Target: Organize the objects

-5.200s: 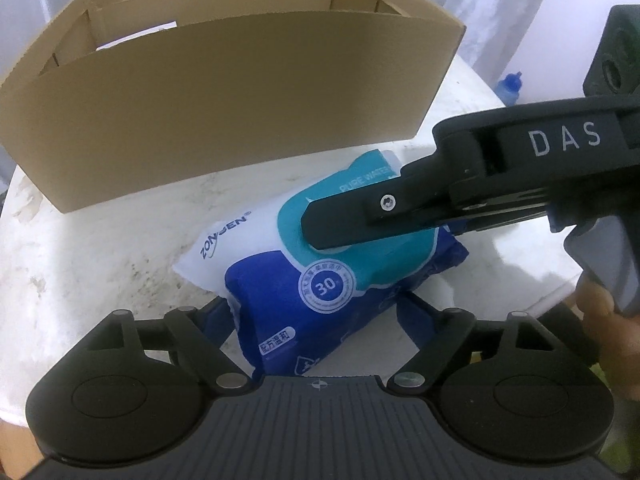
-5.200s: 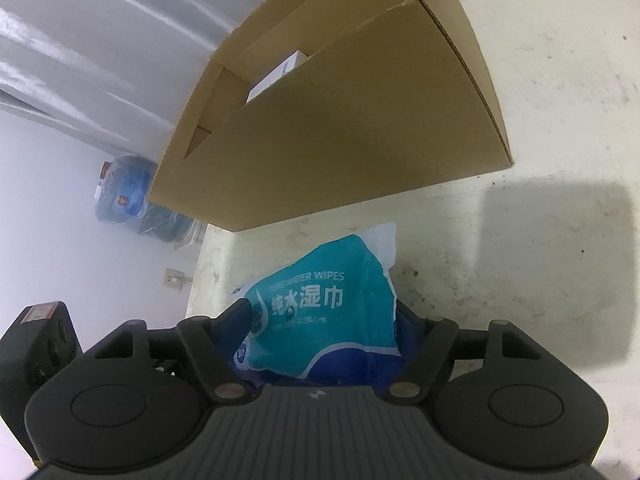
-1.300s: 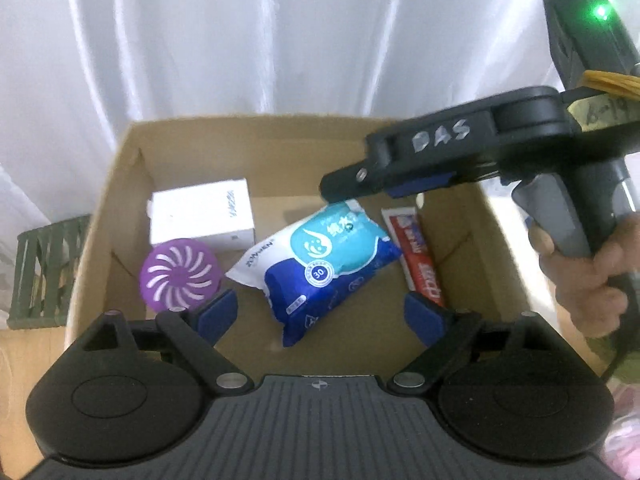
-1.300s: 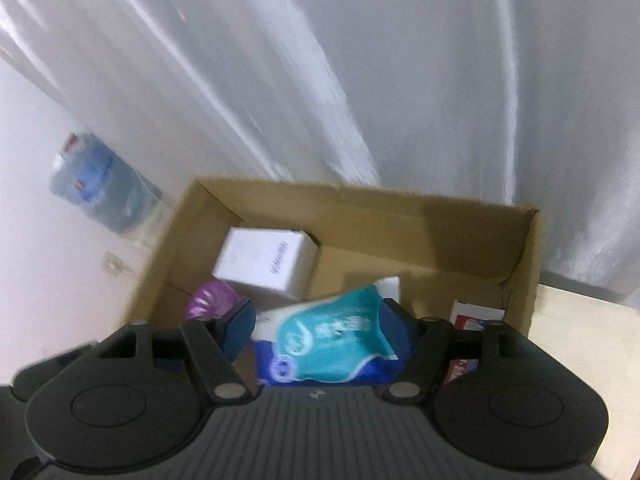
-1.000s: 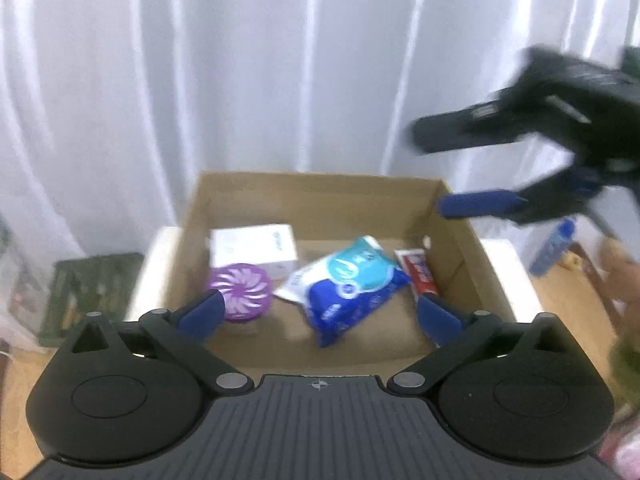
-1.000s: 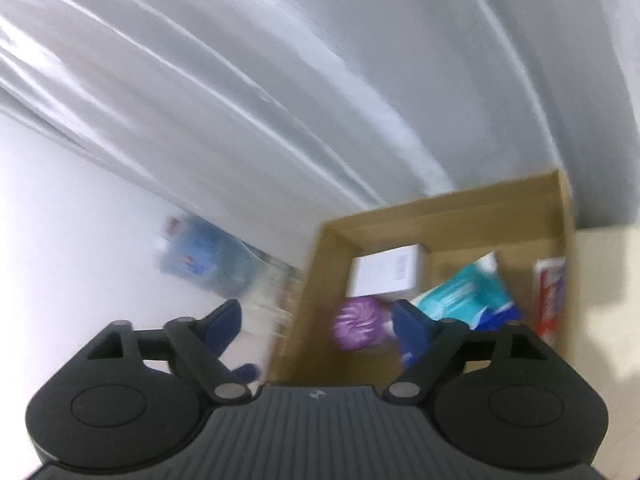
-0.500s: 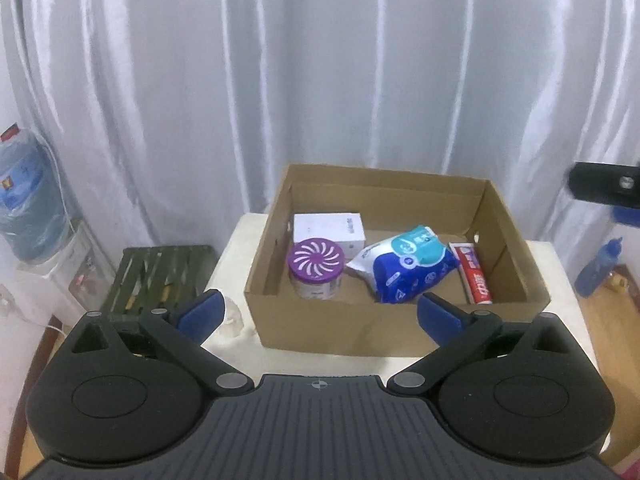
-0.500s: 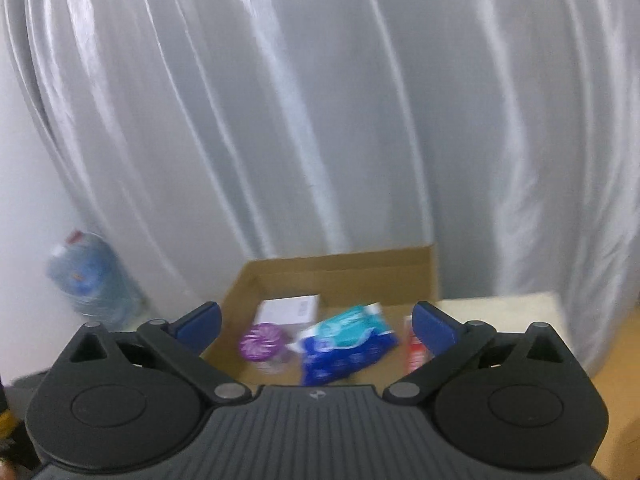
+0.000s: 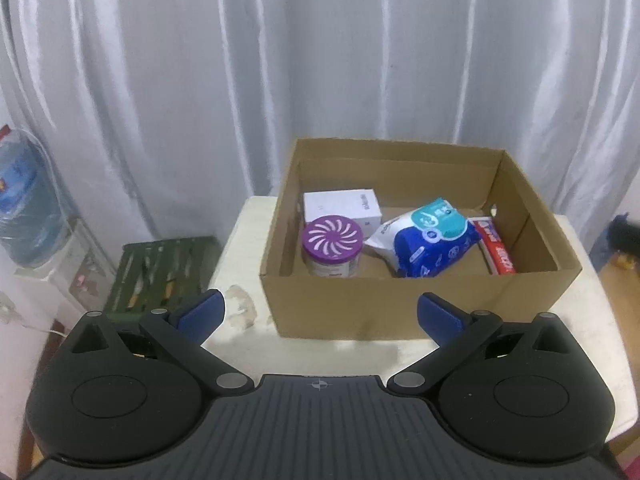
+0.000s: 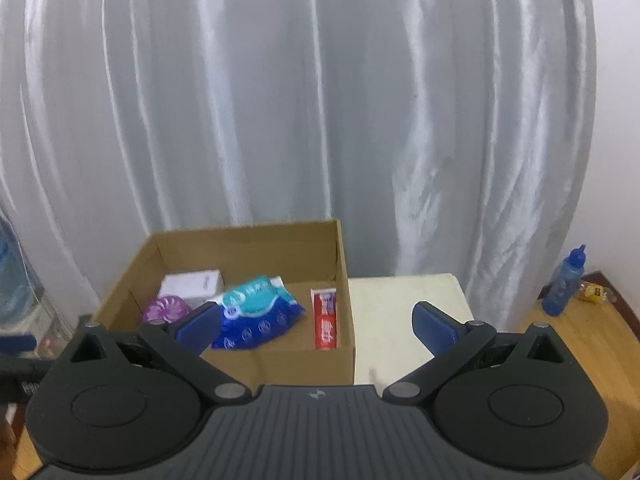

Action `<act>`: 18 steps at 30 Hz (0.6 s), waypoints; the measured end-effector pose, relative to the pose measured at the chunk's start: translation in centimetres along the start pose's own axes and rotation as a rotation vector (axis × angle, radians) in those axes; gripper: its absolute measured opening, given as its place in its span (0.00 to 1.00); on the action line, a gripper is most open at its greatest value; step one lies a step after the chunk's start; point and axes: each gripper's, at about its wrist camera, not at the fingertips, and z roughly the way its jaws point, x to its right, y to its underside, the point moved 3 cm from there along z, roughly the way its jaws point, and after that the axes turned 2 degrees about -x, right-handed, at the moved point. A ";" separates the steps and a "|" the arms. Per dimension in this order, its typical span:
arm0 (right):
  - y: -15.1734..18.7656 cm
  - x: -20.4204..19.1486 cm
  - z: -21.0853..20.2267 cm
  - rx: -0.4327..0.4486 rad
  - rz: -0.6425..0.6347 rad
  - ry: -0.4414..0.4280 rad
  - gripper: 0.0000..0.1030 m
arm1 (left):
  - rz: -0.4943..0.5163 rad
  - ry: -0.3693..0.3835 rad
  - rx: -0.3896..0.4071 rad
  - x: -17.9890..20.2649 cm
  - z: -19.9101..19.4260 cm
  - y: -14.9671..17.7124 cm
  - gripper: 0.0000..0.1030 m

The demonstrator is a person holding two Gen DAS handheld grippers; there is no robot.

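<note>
An open cardboard box (image 9: 344,304) stands on a pale table (image 9: 240,256). Inside lie a blue and teal wet-wipes pack (image 9: 430,236), a purple-lidded round tub (image 9: 332,246), a white carton (image 9: 342,206) and a red toothpaste box (image 9: 498,250). My left gripper (image 9: 320,314) is open and empty, held back from the box's near wall. My right gripper (image 10: 316,326) is open and empty, well back and above the box (image 10: 280,364), with the wipes pack (image 10: 256,310), tub (image 10: 164,308), carton (image 10: 192,282) and toothpaste (image 10: 326,318) in view.
White curtains (image 9: 320,80) hang behind the table. A green crate (image 9: 160,276) and a water jug (image 9: 24,208) stand at the left on the floor. A blue bottle (image 10: 564,282) stands on the wooden floor at the right. Bare table top (image 10: 400,320) lies right of the box.
Both grippers let go of the wipes pack, which now lies in the box, and pulled back and away from it. The right gripper has left the left wrist view.
</note>
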 end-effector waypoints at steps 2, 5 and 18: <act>0.1 0.0 0.7 -0.010 0.004 0.000 1.00 | -0.004 0.023 0.006 0.0 0.4 -0.2 1.00; 1.1 -0.6 1.1 -0.026 0.018 -0.007 1.00 | 0.002 0.044 0.011 0.2 0.8 -0.6 1.00; 2.4 -1.9 5.4 -0.100 0.033 -0.007 1.00 | 0.133 0.007 -0.014 2.7 3.3 -2.1 1.00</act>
